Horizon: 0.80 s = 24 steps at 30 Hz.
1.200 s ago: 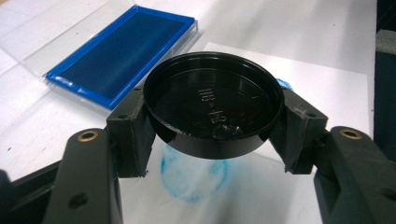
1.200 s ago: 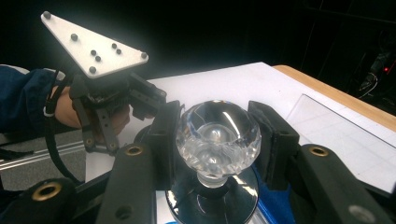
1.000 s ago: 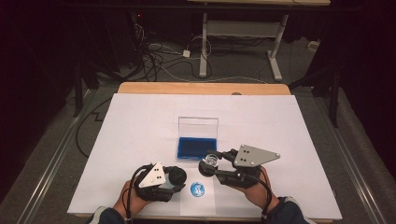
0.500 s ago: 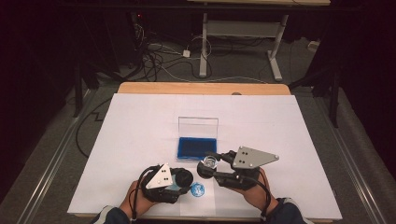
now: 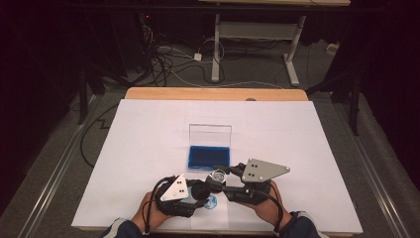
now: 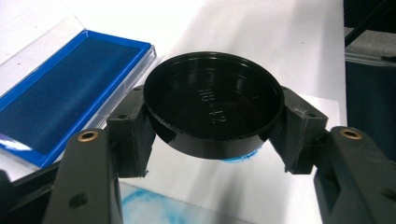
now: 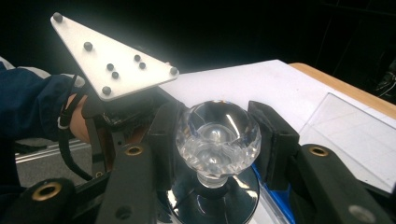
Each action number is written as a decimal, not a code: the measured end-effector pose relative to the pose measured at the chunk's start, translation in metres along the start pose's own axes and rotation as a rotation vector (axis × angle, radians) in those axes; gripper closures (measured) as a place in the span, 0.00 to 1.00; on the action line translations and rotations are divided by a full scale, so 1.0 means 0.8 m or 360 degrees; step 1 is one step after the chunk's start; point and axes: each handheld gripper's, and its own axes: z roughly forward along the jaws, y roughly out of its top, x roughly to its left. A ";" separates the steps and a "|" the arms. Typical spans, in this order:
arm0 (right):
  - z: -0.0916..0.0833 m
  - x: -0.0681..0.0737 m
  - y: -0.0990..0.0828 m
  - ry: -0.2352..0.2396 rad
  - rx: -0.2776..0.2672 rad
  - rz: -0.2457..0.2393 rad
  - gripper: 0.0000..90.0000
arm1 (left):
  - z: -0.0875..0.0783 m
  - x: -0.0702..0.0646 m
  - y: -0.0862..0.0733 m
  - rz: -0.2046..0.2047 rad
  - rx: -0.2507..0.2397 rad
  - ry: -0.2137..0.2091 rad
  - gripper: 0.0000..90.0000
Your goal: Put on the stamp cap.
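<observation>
Your left claw (image 6: 212, 135) grips a black round cap (image 6: 213, 109) by its rim, hollow side up; your right claw (image 7: 212, 140) is clamped on the clear faceted knob of a stamp (image 7: 218, 137). You seem mid-stamping: a blue print (image 5: 211, 201) lies on the white tabletop (image 5: 148, 144) just below both claws, and one open blue ink pad (image 5: 208, 157) sits just beyond them. Next, probably bring cap and stamp together, squarely aligned. Count: one cap, one stamp, one pad, one print
</observation>
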 end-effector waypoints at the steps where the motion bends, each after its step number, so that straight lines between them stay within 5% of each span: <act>1: 0.001 0.000 0.000 -0.0001 0.0001 -0.0005 0.63 | 0.001 -0.001 0.000 -0.0001 -0.0002 -0.0005 0.40; 24: 0.024 0.010 -0.014 0.0056 0.0066 -0.0011 0.63 | 0.008 -0.006 0.011 -0.0021 -0.0055 -0.0057 0.40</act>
